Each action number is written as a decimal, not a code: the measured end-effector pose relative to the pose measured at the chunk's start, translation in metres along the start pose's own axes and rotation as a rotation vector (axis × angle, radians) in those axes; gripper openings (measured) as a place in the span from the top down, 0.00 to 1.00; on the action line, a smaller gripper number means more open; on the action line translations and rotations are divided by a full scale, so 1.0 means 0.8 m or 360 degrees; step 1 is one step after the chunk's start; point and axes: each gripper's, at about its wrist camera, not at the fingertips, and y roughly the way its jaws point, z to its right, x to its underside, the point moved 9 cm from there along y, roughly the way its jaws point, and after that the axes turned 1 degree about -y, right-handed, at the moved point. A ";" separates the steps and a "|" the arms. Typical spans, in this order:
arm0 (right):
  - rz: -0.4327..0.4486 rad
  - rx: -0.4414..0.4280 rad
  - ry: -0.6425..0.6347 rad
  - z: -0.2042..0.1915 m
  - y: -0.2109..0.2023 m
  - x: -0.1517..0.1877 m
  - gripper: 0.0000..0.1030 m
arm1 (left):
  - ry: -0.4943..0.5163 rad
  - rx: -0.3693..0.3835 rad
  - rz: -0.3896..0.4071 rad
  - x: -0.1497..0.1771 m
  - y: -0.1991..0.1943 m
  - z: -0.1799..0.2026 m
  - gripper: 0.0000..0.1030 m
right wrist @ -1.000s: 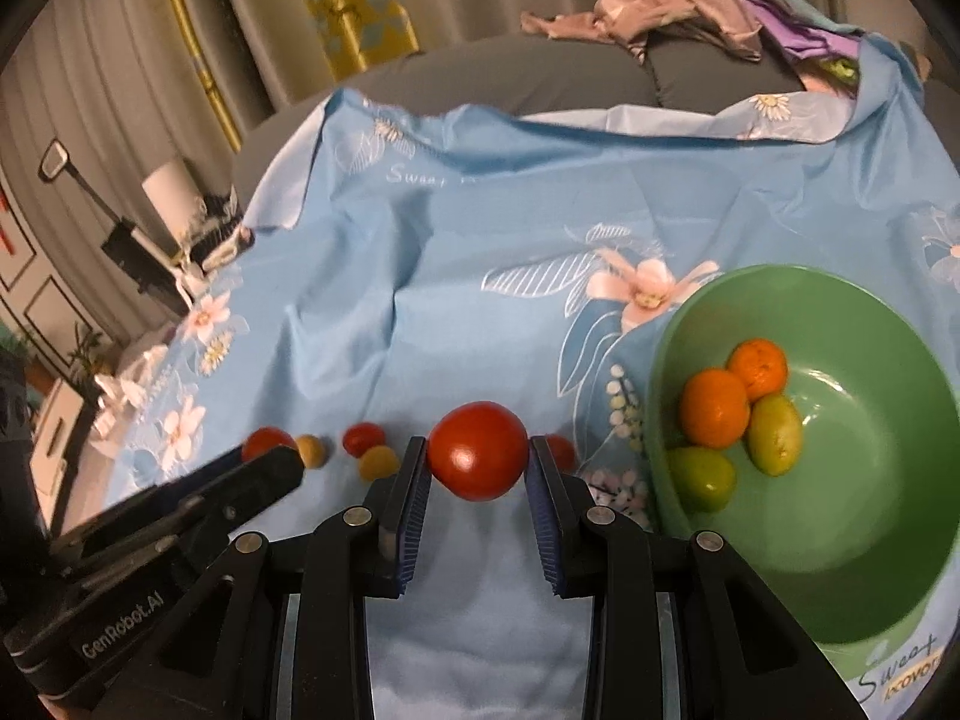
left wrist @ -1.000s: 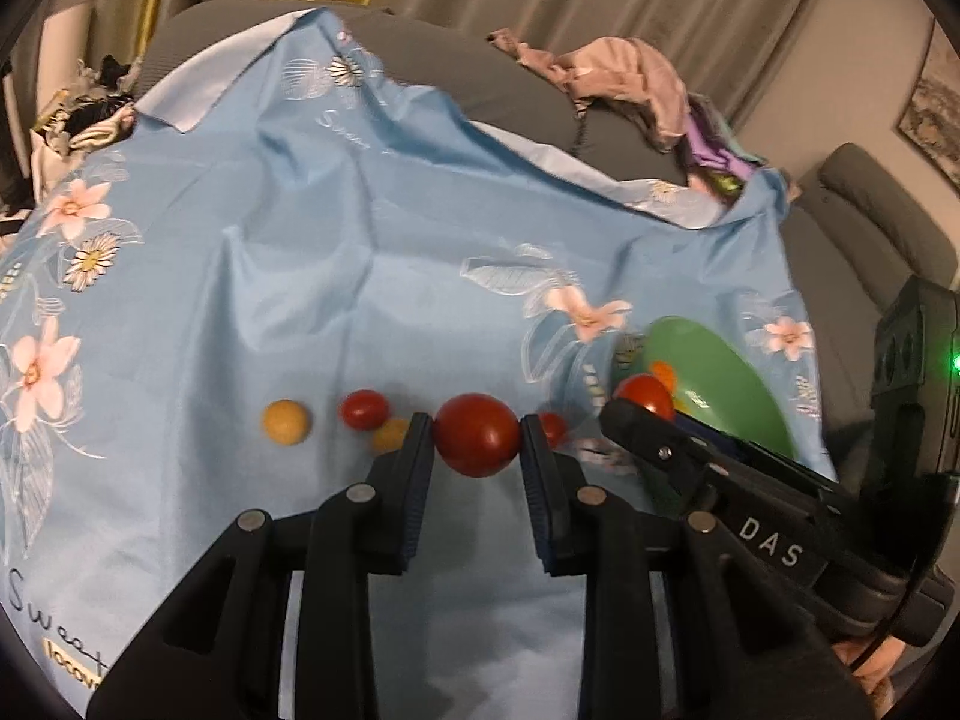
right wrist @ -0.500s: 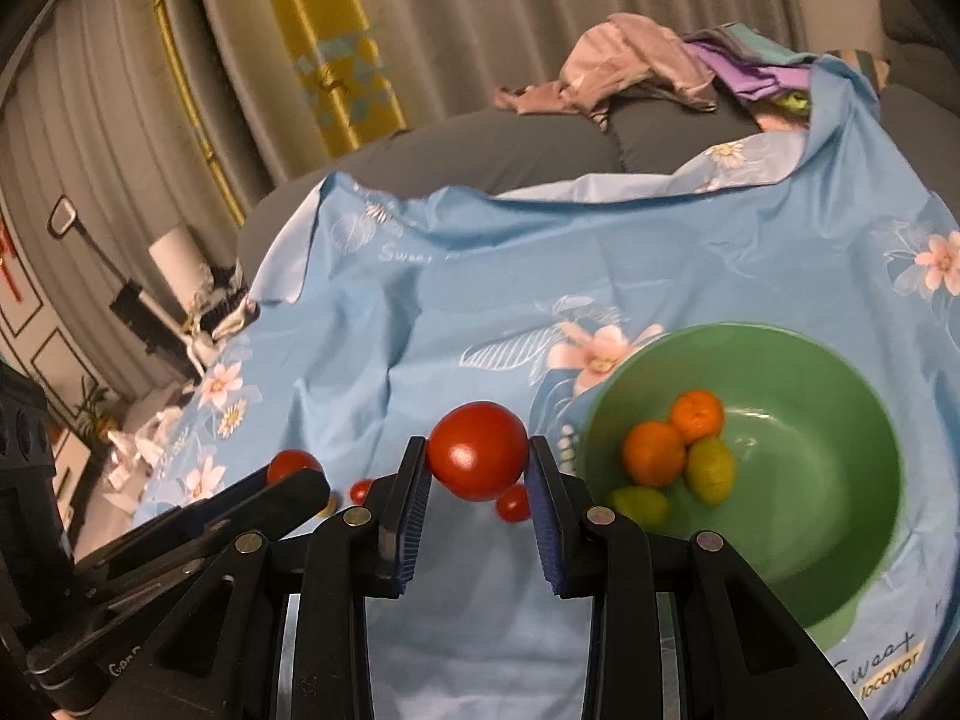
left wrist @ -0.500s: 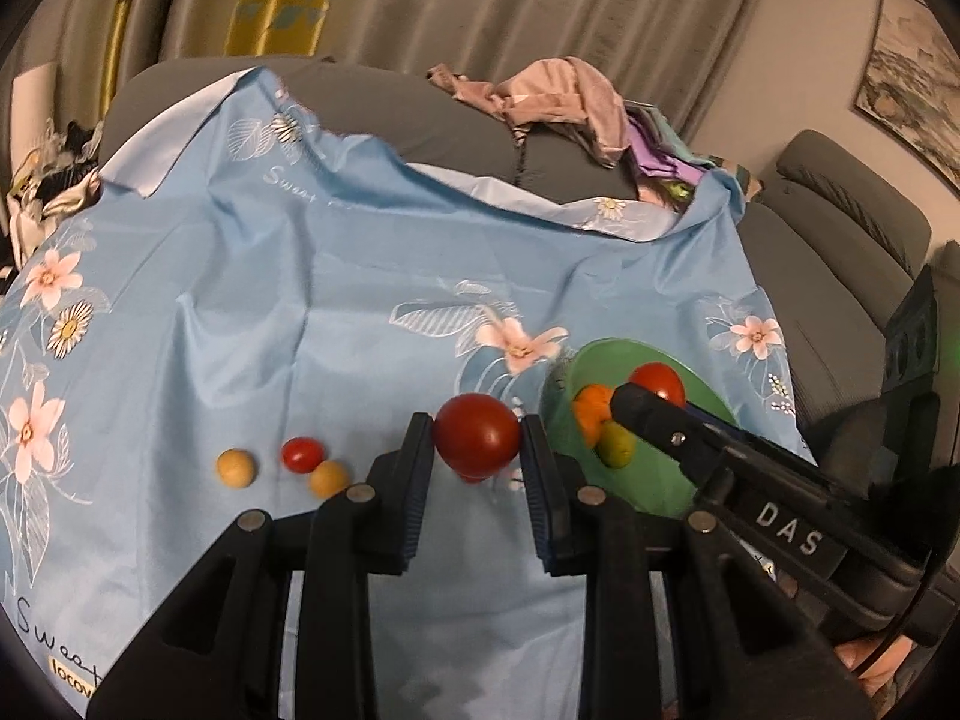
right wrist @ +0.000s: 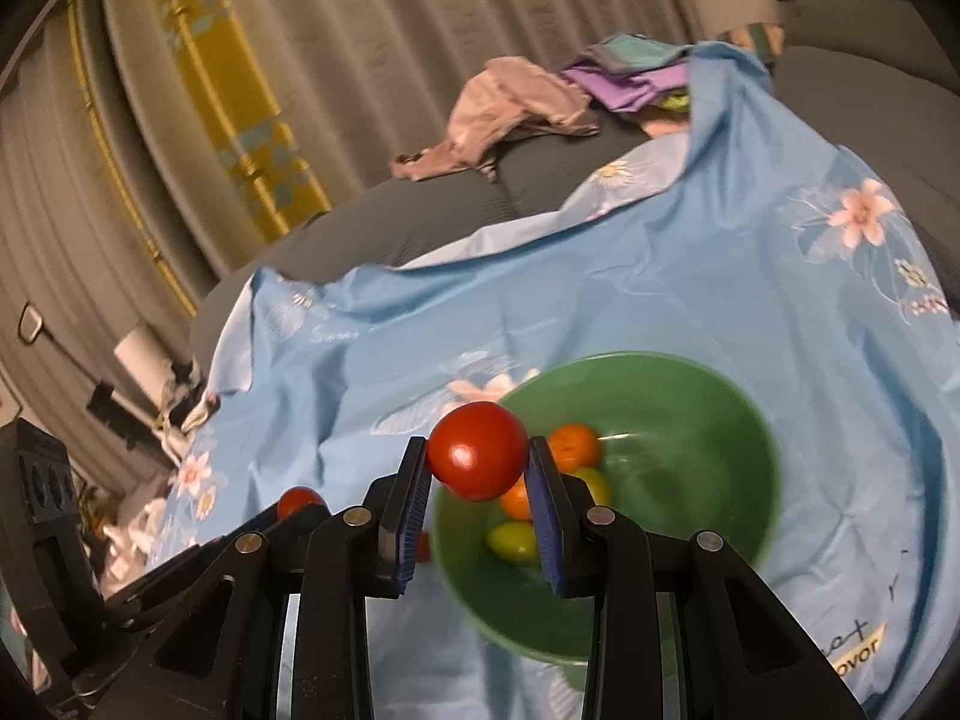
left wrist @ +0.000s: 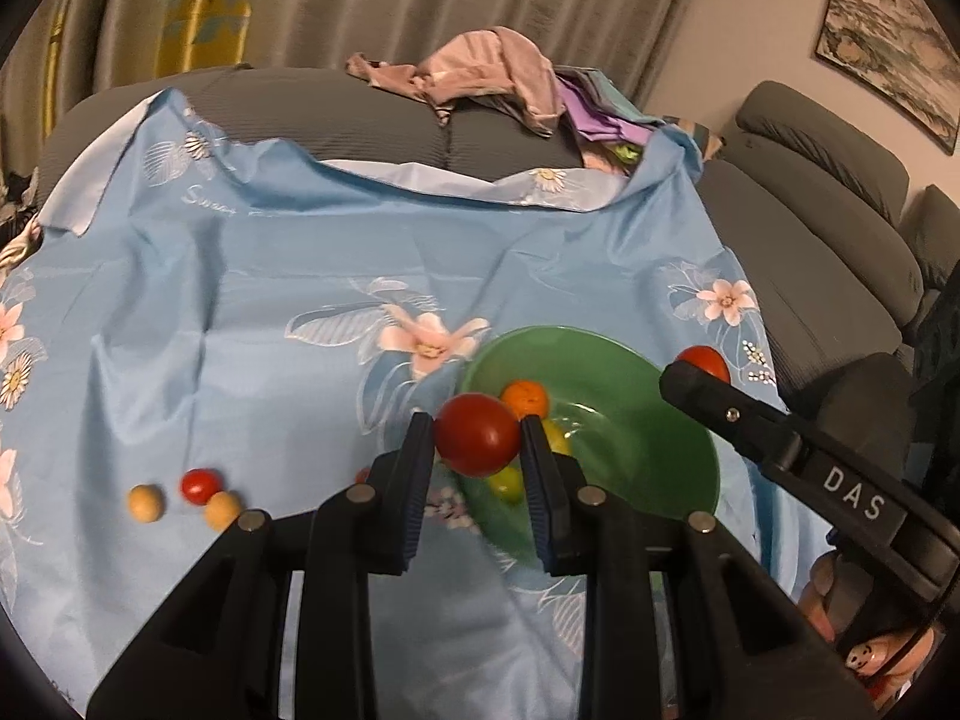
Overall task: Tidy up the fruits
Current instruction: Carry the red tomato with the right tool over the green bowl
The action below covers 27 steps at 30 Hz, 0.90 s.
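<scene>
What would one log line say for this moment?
left gripper: holds tomato | right gripper: holds second tomato | both near green bowl

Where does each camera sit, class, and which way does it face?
Left wrist: rides the left gripper, facing forward over its tomato to the green bowl; its own fingers show.
Right wrist: rides the right gripper, facing its tomato above the bowl; its own fingers show.
Shared: bowl, blue cloth.

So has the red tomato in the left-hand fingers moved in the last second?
Yes. The red tomato held by the left gripper has travelled right, from above the loose small fruits toward the green bowl, now over its near rim.
</scene>
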 end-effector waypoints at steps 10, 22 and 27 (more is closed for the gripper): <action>0.0010 0.0068 0.0125 0.048 -0.007 -0.002 0.67 | 0.0039 0.0047 -0.0049 0.001 0.034 0.038 0.72; -0.0032 0.0172 0.0262 0.100 0.000 0.002 0.67 | 0.0067 0.0094 -0.0140 0.011 0.069 0.067 0.72; -0.0059 0.0207 0.0293 0.116 0.003 0.006 0.67 | 0.0083 0.0089 -0.0175 0.018 0.081 0.071 0.72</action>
